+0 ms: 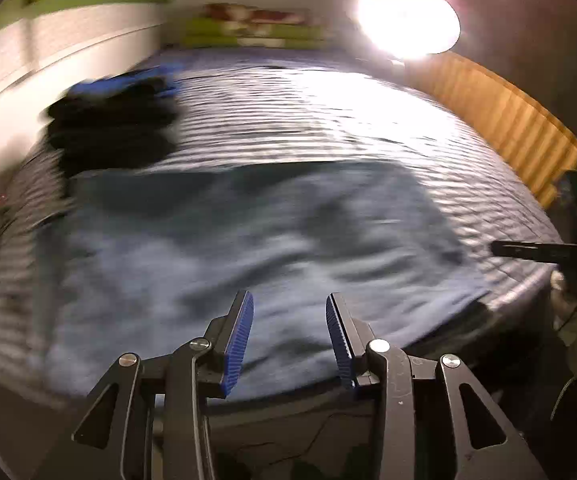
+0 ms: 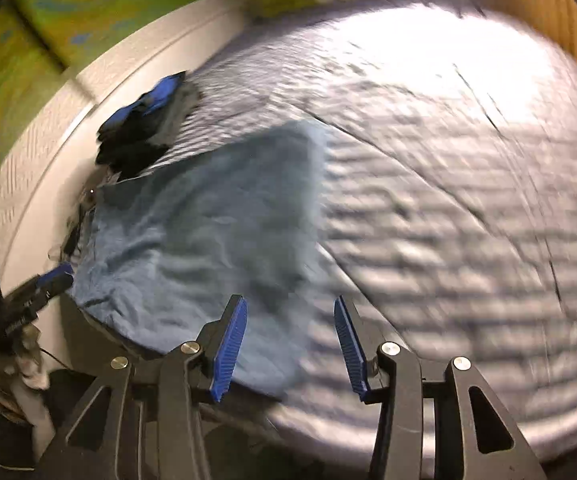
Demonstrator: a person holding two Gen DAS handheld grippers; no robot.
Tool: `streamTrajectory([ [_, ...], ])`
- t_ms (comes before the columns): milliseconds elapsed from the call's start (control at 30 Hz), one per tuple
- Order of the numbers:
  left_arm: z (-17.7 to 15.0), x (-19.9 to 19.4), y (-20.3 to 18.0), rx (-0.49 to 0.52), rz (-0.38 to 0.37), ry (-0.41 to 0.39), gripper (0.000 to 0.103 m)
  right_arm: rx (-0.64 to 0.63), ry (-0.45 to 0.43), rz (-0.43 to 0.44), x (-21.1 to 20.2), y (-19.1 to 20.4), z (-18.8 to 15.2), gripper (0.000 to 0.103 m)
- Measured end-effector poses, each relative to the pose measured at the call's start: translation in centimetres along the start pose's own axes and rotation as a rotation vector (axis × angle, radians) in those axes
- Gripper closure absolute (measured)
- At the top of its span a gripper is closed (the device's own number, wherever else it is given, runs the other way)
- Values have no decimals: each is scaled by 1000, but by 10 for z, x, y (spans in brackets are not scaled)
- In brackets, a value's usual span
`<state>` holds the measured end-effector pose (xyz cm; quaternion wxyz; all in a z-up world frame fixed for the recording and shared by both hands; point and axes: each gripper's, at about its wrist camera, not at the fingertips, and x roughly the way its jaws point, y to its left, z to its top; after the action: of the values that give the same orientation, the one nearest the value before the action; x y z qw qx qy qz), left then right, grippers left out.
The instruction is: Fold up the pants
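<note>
Light blue pants [image 1: 248, 240] lie spread as a folded, roughly rectangular shape on a grey quilted bed [image 1: 328, 112]; in the right wrist view the pants [image 2: 200, 240] fill the left centre. My left gripper [image 1: 290, 304] is open above the pants' near edge, nothing between its blue pads. My right gripper [image 2: 290, 308] is open too, hovering over the pants' right edge. The right gripper's black body [image 1: 536, 250] shows at the far right of the left wrist view, and the left gripper [image 2: 54, 276] at the far left of the right wrist view. Both views are motion-blurred.
A pile of dark and blue clothes [image 1: 108, 120] sits on the bed beyond the pants, near a white wall [image 1: 16, 64]. A bright lamp [image 1: 406, 16] glares at the back right beside a wooden slatted panel [image 1: 508, 120]. Green patterned pillows [image 1: 248, 26] lie at the far end.
</note>
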<state>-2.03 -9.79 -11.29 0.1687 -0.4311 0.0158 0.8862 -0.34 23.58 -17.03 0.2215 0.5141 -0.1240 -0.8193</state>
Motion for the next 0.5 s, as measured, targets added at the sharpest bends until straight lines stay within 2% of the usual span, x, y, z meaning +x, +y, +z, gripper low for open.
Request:
streamTrajectory([
  [133,8,38,-56,79,-99,35,62,103,17,93,6,-16,-10,61],
  [167,7,48,-66,105,-100,47,61,113,28,102,11,-16,-12,61],
  [200,3,59,-77,134,-97,72,59,104,53,95,20,-14,-14,61],
  [267,-9,89,-97,185,-108,181,59,48,116,77,31,-6,-20,61],
  [300,-14,95,-104,199,-94,203,59,4,132,74,32,2,-23,61],
  [333,-17,93,-114,214,-76,185,59,-23,128,75,28,4,-23,61],
  [367,-16,89,-123,222,-96,179,59,-32,109,85,20,4,-19,61],
  [400,-14,84,-133,227,-134,169,54,-20,81,96,12,0,-14,61],
  [433,-11,78,-147,240,-163,144,41,-1,51,103,6,-5,-7,61],
  [500,-5,73,-176,290,-177,104,25,49,9,111,-2,-18,11,61],
])
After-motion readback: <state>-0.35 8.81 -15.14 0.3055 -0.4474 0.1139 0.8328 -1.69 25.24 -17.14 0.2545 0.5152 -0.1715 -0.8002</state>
